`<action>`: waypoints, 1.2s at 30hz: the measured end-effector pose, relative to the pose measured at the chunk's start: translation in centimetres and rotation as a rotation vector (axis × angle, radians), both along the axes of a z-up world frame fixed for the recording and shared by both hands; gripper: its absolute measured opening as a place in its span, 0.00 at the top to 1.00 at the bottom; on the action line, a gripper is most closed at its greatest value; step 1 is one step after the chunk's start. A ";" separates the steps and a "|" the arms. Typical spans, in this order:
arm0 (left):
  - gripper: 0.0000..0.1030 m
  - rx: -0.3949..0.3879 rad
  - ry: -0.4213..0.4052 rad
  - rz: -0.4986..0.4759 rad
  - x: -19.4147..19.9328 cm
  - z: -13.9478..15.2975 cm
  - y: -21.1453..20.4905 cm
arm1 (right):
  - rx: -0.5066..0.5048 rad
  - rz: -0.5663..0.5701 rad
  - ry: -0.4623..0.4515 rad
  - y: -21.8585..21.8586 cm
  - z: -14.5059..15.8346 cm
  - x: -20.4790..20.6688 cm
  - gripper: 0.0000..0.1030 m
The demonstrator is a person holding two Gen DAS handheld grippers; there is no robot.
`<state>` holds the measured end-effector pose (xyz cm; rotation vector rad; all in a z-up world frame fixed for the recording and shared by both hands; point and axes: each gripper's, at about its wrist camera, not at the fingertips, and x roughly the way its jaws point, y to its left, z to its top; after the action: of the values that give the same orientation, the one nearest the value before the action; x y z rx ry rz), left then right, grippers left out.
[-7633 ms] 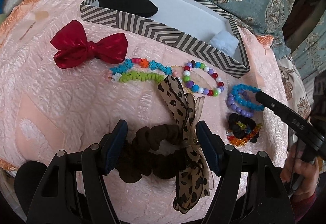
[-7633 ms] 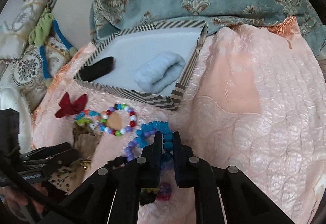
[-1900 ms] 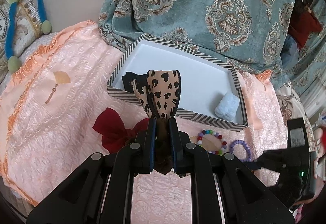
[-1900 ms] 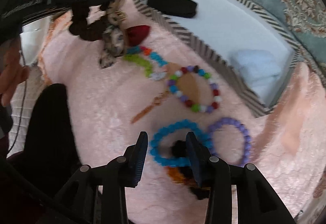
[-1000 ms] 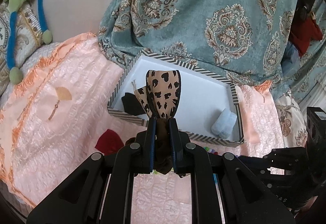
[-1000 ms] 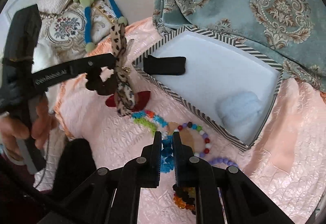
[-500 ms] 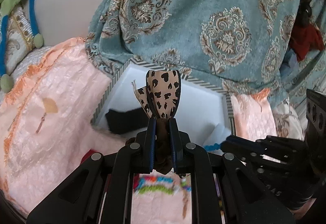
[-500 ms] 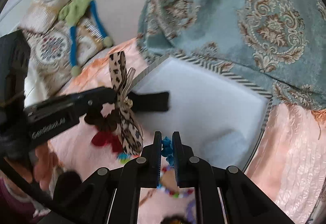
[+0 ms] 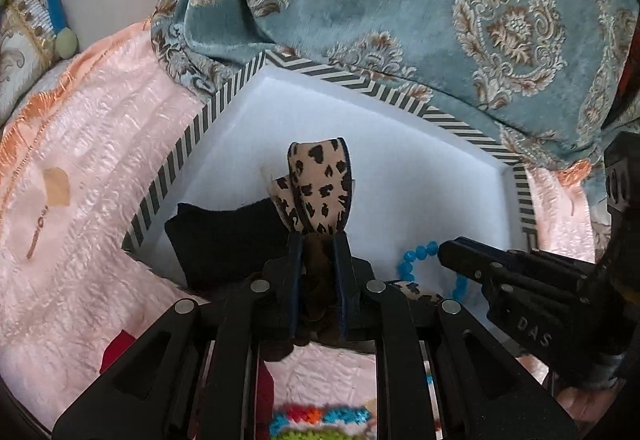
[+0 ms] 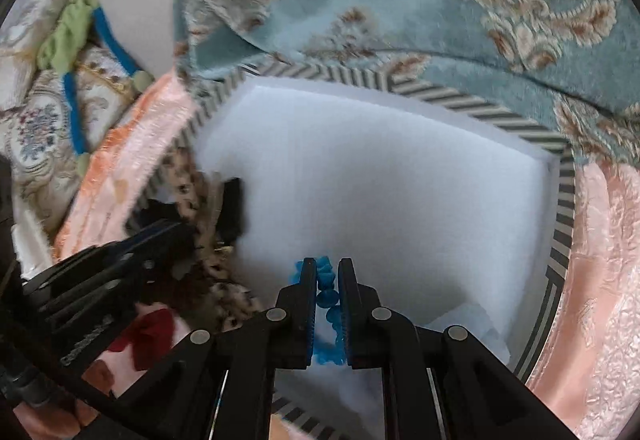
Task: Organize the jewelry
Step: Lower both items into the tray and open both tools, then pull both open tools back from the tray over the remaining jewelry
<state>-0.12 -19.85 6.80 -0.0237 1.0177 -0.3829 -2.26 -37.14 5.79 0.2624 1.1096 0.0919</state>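
Closest in, the left gripper (image 9: 316, 240) is clamped tight on a brown scrunchie (image 9: 316, 272), and its leopard-print bow (image 9: 320, 196) stands up past the fingertips, right over the near left corner of the box. Below the left gripper, on the pink bedspread (image 9: 92, 200), a slice of red bow (image 9: 118, 350) peeks out, and a strip of bright beads (image 9: 320, 418) sits at the very bottom edge. Over on the right — the right gripper (image 10: 326, 272) is pinched shut on a blue bead bracelet (image 10: 326, 280), holding it above the white floor of the box, near the front edge; in the left wrist view that bracelet (image 9: 418, 254) dangles from the black fingertips beside the scrunchie. Just beyond, a black cloth item (image 9: 228, 236) lies inside the box at its left corner. Further on, the striped box (image 9: 208, 112) opens out, white inside and chevron-edged — and a pale blue bundle (image 10: 472, 324) rests in its right near corner, blurred. Behind everything, a teal patterned blanket (image 9: 400, 8) drapes over the far rim, with an embroidered cushion (image 10: 40, 112) off to the left.
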 end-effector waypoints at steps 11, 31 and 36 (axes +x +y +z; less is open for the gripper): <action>0.40 0.000 -0.025 0.009 -1.6 0.6 1.3 | -0.021 -0.033 -0.091 0.1 3.4 -4.0 0.61; 0.37 0.052 -0.119 0.051 -13.8 1.8 7.1 | -0.152 -0.021 -0.051 7.8 3.6 -15.2 0.56; 0.36 0.060 -0.133 0.054 -15.9 2.1 7.9 | -0.167 -0.048 -0.037 8.4 3.6 -17.1 0.56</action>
<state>-15.97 -11.95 8.94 0.0277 0.8944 -0.3002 -19.39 -28.71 9.43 0.1367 1.0674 -0.0383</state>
